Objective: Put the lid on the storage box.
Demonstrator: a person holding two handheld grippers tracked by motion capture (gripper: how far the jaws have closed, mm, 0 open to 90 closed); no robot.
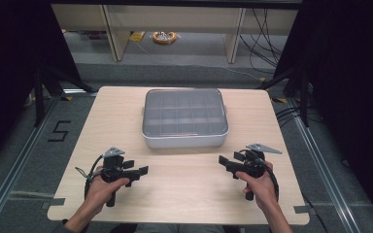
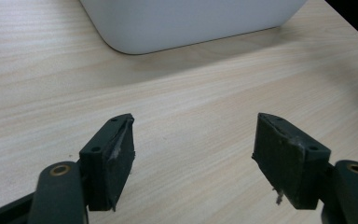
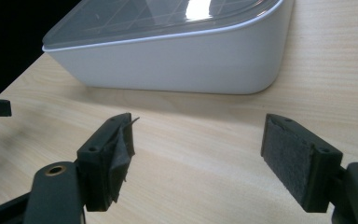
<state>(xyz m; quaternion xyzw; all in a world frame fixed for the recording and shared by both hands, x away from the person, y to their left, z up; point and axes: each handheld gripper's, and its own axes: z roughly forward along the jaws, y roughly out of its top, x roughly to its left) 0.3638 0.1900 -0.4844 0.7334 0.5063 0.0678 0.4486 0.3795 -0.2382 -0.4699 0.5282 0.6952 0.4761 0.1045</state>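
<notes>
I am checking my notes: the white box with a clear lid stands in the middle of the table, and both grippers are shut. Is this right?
Not quite. Both the left gripper and the right gripper are open, as each gripper view shows. The white box with its clear lid stands mid-table.

The counter [image 1: 184, 184] is pale wood with fine grain lines. The box [image 1: 184, 138] on it is white, under a clear greyish lid [image 1: 184, 111] showing a grid of dividers. Both tools, left [image 1: 143, 171] and right [image 1: 222, 160], are black.
</notes>
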